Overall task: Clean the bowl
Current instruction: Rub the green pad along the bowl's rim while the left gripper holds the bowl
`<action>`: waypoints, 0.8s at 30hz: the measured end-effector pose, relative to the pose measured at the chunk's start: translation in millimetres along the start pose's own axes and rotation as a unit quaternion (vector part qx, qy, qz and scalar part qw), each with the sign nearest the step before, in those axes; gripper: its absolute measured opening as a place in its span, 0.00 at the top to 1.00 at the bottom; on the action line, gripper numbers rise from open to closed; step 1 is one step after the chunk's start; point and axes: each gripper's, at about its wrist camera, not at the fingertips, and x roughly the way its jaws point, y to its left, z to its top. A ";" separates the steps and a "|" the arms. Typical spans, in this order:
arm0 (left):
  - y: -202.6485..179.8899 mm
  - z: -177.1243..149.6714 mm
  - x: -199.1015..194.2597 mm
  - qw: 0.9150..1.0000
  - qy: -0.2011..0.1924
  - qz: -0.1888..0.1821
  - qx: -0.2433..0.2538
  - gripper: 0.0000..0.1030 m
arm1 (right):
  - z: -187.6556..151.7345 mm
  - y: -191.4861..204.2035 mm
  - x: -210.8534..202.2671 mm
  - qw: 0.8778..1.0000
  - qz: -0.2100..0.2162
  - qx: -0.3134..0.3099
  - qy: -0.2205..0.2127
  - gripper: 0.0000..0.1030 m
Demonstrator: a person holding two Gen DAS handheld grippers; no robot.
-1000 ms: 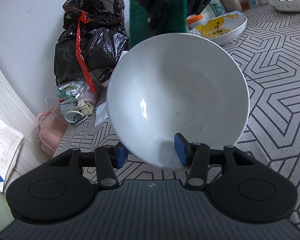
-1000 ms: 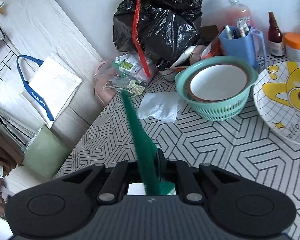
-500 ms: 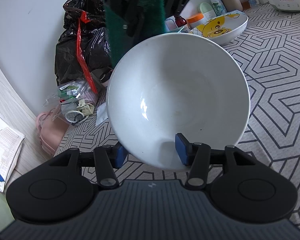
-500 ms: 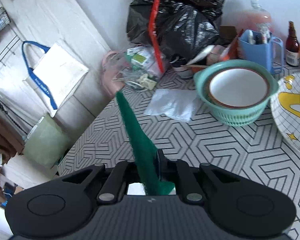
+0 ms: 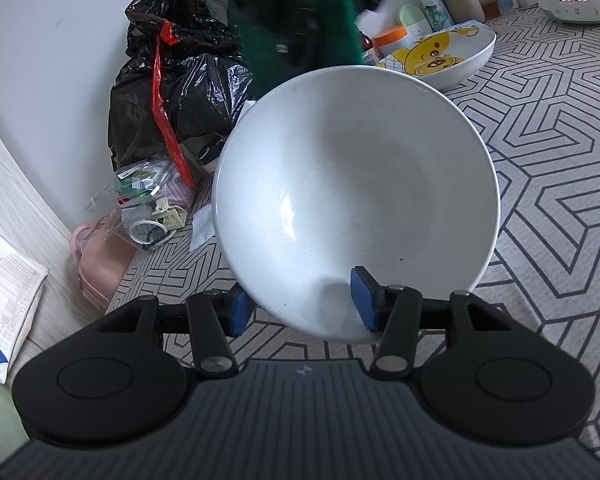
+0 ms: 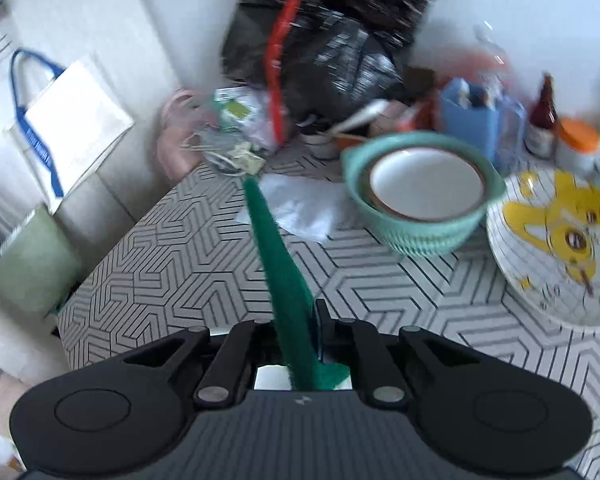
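My left gripper (image 5: 302, 304) is shut on the near rim of a white bowl (image 5: 364, 184), one blue pad inside and one outside, holding it tilted above the patterned table. The bowl's inside faces the camera. My right gripper (image 6: 300, 332) is shut on a green scouring pad (image 6: 278, 264) that sticks out edge-on. In the left wrist view the same green pad (image 5: 300, 36) and the blurred right gripper hang just above the bowl's far rim.
A black rubbish bag (image 5: 172, 80) stands at the back left. A teal colander holding a bowl (image 6: 420, 196), a bear-print bowl (image 5: 440, 56), bottles and jars (image 5: 416, 20) crowd the back. White tissue (image 6: 308, 208) lies on the patterned table (image 5: 560, 152).
The right gripper with the green pad has swung sideways above the bowl's far rim and is blurred with motion. The bowl and left gripper have hardly moved.
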 end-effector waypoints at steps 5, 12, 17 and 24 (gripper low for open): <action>1.9 -1.1 0.4 1.000 0.000 -0.003 -0.001 0.51 | -2.7 -8.4 -0.2 0.999 0.038 0.016 -0.010 0.90; 2.5 -1.2 0.4 1.000 0.000 -0.002 0.001 0.51 | 1.3 19.2 -4.8 0.999 0.044 -0.027 -0.015 0.90; 2.6 -1.1 0.1 1.000 0.000 -0.002 0.002 0.51 | 2.6 31.5 -4.6 0.997 0.055 -0.044 -0.019 0.90; 3.7 -1.9 -0.6 1.000 0.001 -0.003 0.002 0.50 | 3.5 42.7 -0.8 0.996 0.067 -0.060 -0.015 0.90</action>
